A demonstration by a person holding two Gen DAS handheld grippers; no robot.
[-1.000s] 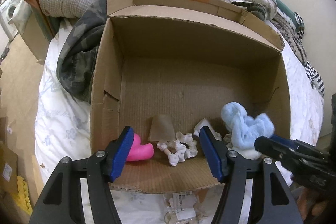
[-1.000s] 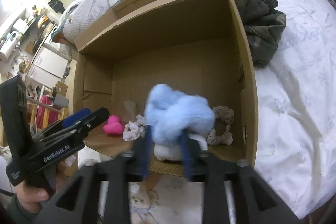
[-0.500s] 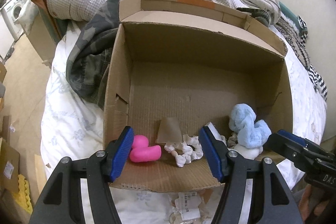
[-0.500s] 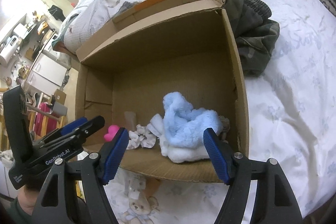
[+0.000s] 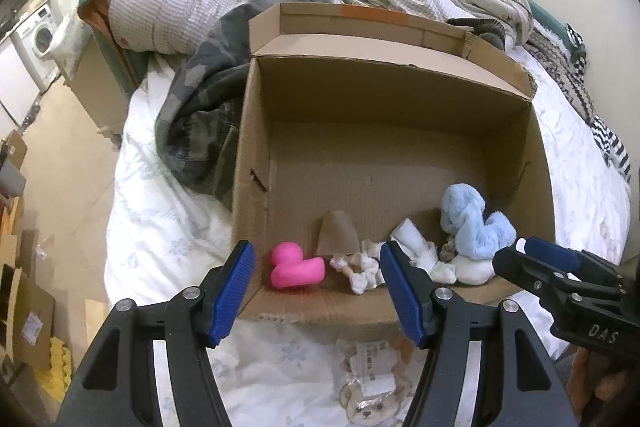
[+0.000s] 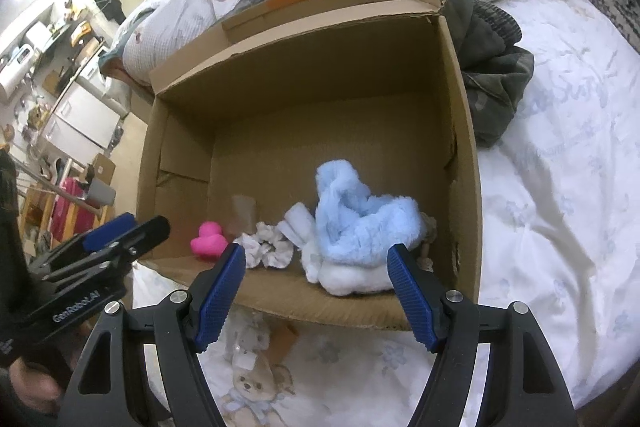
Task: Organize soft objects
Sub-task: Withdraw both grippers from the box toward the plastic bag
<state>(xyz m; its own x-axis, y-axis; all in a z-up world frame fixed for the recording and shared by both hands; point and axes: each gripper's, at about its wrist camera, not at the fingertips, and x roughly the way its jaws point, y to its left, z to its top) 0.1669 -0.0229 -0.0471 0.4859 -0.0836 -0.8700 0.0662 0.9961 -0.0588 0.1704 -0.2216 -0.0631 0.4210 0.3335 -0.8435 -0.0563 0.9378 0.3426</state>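
While both grippers stand before the box (image 5: 256, 131), I count what lies in it. There is one pink duck (image 5: 295, 266), one white scrunchie (image 5: 360, 267), one blue plush (image 5: 472, 227), one white plush (image 6: 352, 277) under the blue one, and one folded white cloth (image 5: 408, 235).

In the left wrist view, the left gripper (image 5: 316, 287) is wide open and holds nothing. The duck and the scrunchie show between its fingers, just beyond the tips. The blue plush is to the right of the right finger (image 5: 404, 291).

In the right wrist view, the right gripper (image 6: 316, 287) is also wide open and empty. The blue plush (image 6: 360, 223) shows between its fingers, just past the tips, lying in the box apart from both pads. The duck (image 6: 208, 241) is beyond the left finger (image 6: 218, 291).

A small brown thing (image 6: 428, 231) is behind the blue plush, mostly hidden; I cannot tell what it is. One bear (image 5: 366, 401) in a clear bag lies on the bed (image 6: 560, 187) below the fingers, partly cut off. The scrunchie is partly covered by the right finger of the left gripper.
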